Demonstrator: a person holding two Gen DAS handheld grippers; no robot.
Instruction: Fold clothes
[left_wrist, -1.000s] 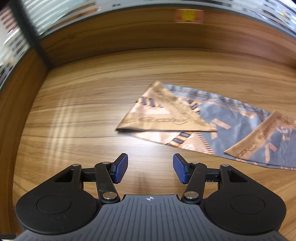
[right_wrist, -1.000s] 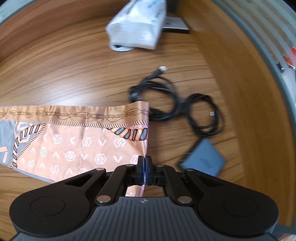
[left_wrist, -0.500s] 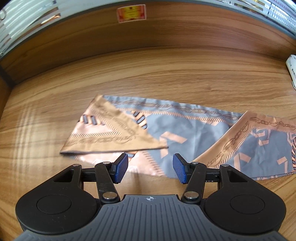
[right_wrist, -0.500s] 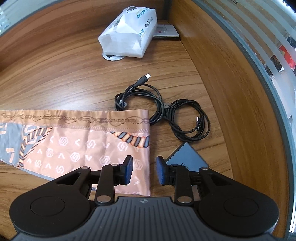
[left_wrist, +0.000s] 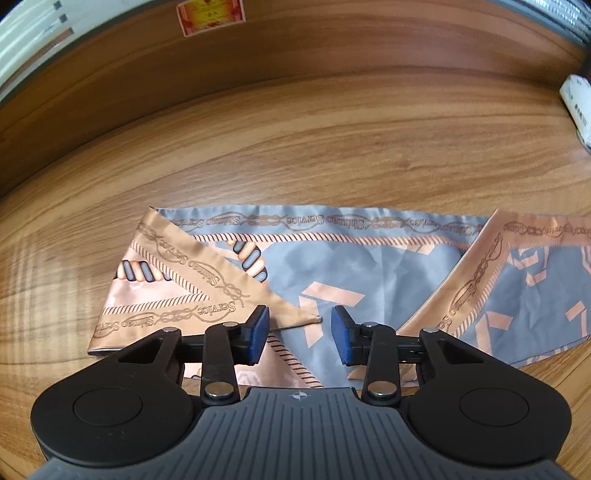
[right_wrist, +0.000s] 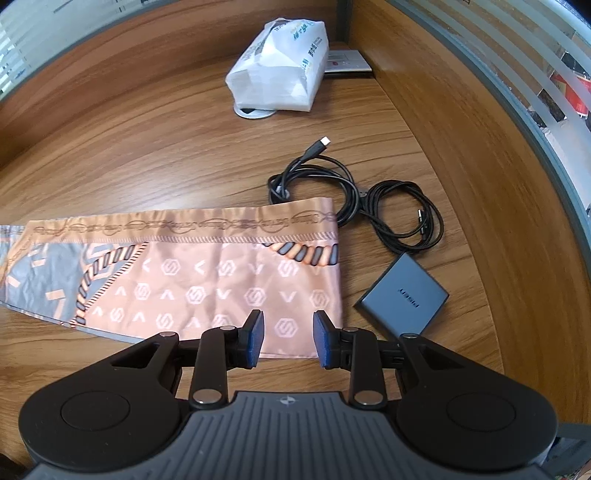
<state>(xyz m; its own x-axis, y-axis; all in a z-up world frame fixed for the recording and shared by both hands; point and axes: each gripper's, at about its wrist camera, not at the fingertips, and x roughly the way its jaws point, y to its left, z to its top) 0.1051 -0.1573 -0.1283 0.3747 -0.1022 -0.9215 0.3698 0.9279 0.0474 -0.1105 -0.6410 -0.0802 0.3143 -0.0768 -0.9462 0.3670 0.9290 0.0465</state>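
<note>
On one brown wood-grain bench (right_wrist: 147, 155) lie one long peach-and-grey printed satin scarf (right_wrist: 207, 273), one white plastic tissue pack (right_wrist: 280, 62), two coiled black cables (right_wrist: 369, 206), one flat dark-grey square box (right_wrist: 402, 295) and one red-and-yellow sticker (left_wrist: 210, 16).

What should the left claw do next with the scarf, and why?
Probably dip the left claw and pinch the pointed tip of the folded flap just ahead. Both claws are open and hold nothing, the scarf lies flat in a long band on the desk, and that tip sits between the left claw's fingers.
</note>
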